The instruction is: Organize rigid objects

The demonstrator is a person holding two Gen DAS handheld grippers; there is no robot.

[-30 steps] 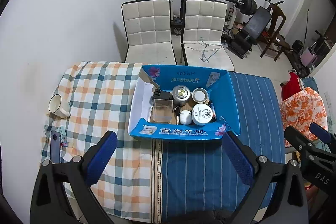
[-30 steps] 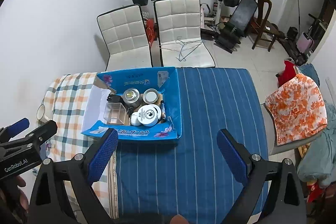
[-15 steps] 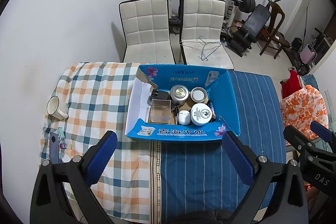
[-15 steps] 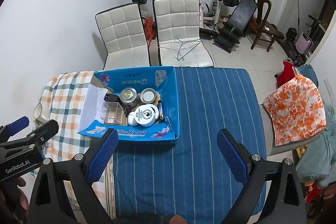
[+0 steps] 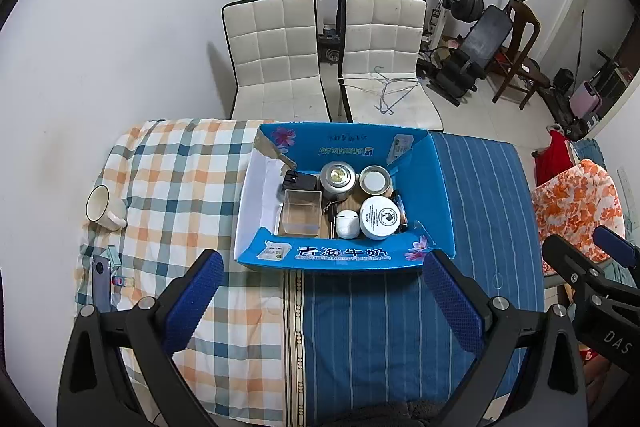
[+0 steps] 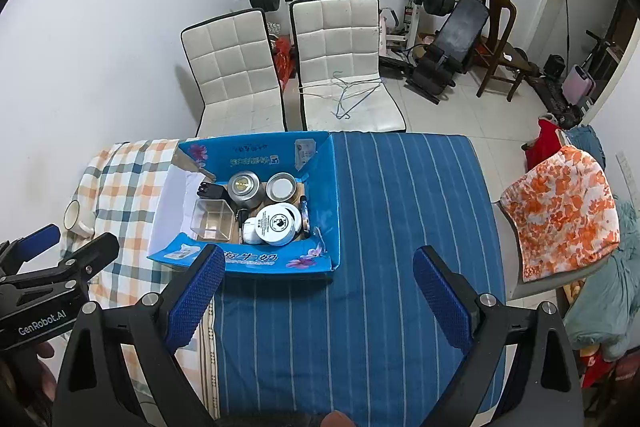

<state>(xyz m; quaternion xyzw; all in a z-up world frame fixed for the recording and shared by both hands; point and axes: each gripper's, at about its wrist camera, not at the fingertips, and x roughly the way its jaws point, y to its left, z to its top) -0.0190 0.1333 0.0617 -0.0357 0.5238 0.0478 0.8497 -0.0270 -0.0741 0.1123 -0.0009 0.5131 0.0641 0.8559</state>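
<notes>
Both grippers gape empty; the left gripper [image 5: 322, 301] (nearer, I judge) faces the blue cardboard box [image 5: 348, 254] of jars, the right gripper [image 6: 318, 301] offset rightward.

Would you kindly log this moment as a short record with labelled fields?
surface: table under a plaid cloth and a blue striped cloth
container: open blue carton where the two cloths meet
in carton: clear plastic box, metal tin, small round tin, white jar, white case
outside carton: mug and phone on the plaid cloth
left tool: open, empty, above the table
right tool: open, empty, above the table
</notes>
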